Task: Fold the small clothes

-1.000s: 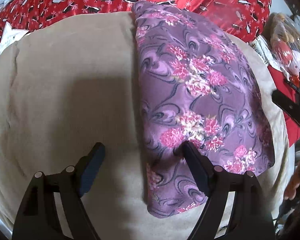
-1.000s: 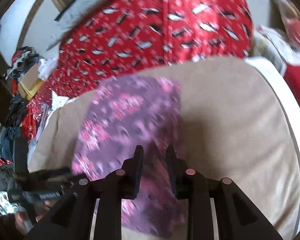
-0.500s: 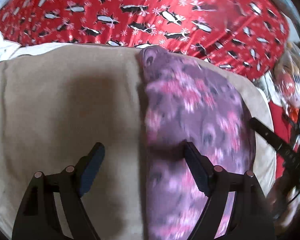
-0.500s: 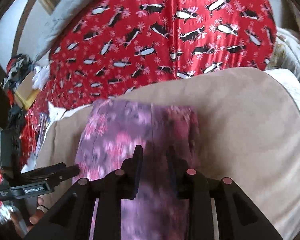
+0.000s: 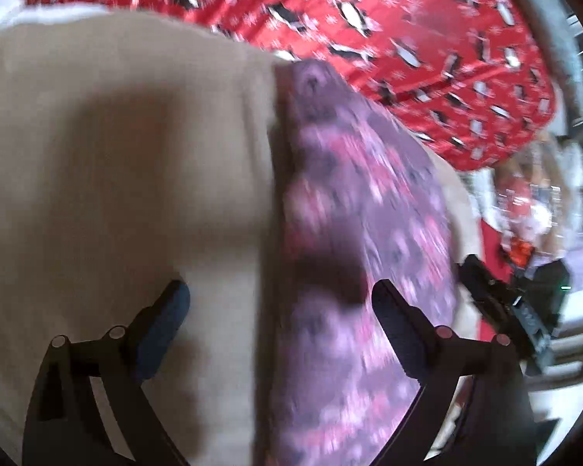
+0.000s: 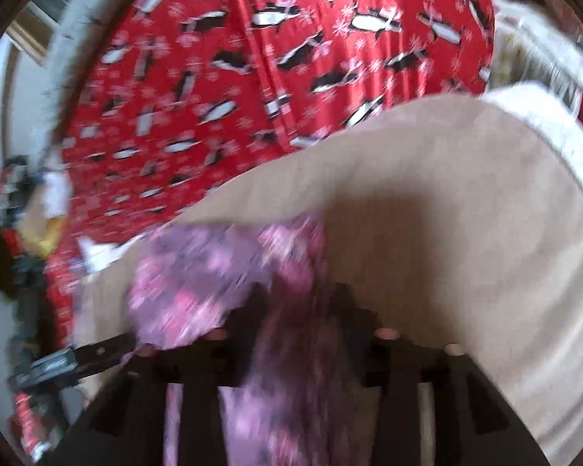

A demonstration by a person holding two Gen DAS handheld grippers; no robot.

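Near the beige cushion's (image 5: 116, 155) front edge, the right claw (image 6: 299, 306) pinches the purple floral garment (image 5: 361, 233) for folding; the left claw (image 5: 280, 310) gapes empty.

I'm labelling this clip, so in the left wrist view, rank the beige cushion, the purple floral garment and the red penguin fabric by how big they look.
1. beige cushion, largest.
2. purple floral garment and red penguin fabric look similar; the garment lies nearer the camera, so I won't rank them.

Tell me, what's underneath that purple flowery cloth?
The purple floral cloth lies on a beige cushion, bare to its left. Anything directly beneath the cloth is covered, so it cannot be seen.
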